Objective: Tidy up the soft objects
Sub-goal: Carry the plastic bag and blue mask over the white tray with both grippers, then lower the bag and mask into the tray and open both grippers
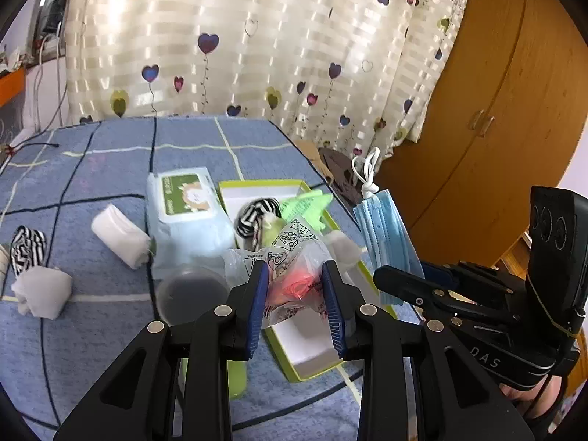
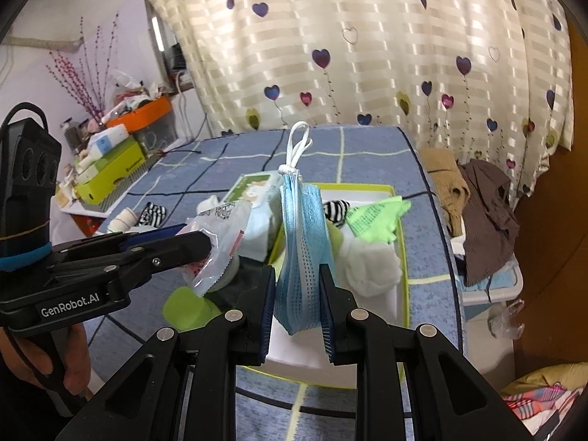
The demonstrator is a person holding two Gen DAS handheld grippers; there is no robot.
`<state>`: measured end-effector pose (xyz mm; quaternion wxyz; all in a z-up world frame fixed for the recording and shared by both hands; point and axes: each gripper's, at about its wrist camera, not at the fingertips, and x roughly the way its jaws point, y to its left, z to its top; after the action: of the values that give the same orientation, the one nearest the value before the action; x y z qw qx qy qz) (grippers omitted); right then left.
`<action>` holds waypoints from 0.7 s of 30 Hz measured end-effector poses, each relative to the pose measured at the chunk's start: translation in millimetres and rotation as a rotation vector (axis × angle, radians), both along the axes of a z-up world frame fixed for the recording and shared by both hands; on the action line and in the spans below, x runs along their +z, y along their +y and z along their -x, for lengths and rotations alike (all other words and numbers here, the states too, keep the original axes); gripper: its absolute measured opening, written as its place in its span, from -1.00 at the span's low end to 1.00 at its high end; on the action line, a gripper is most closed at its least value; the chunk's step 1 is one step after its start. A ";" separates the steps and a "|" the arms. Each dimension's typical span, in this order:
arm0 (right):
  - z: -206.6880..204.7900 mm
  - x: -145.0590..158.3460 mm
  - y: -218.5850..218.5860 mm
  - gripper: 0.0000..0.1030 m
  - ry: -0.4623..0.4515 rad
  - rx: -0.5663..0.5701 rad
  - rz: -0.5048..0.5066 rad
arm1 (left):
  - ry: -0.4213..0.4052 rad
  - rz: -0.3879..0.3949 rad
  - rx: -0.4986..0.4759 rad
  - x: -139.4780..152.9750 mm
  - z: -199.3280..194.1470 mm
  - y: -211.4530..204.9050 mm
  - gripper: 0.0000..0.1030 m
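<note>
My left gripper [image 1: 294, 275] is shut on a clear plastic packet [image 1: 290, 257] with pink contents, held above the near end of the green-rimmed white box [image 1: 312, 364]. It also shows in the right wrist view [image 2: 217, 235]. My right gripper [image 2: 297, 275] is shut on a stack of blue face masks [image 2: 303, 242], held upright over the box [image 2: 402, 294]; the masks also show in the left wrist view [image 1: 386, 235]. The box holds a striped sock [image 1: 257, 213], a green cloth [image 2: 375, 217] and a white cotton wad [image 2: 371, 261].
A wet-wipes pack [image 1: 183, 209] lies left of the box. A white roll [image 1: 121, 235], another striped sock [image 1: 27, 250], a white wad [image 1: 42, 290] and a dark round lid [image 1: 191, 290] lie on the blue table. Clothes [image 2: 485, 213] hang right of the table.
</note>
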<state>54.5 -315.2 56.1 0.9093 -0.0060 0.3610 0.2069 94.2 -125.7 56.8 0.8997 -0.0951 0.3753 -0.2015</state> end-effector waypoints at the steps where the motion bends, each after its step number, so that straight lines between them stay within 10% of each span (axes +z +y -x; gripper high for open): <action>1: -0.8 -2.0 -1.4 -0.59 0.005 -0.003 0.001 | 0.007 -0.002 -0.008 -2.7 -1.2 -3.0 -0.39; 21: -23.5 -58.1 -27.6 -0.58 0.132 -0.084 0.074 | 0.120 -0.056 -0.097 -47.1 -17.5 -47.4 -0.39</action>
<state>78.0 -342.7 -2.0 0.8905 -0.0107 0.4275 0.1550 111.7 -173.1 9.8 0.8670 -0.0636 0.4383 -0.2282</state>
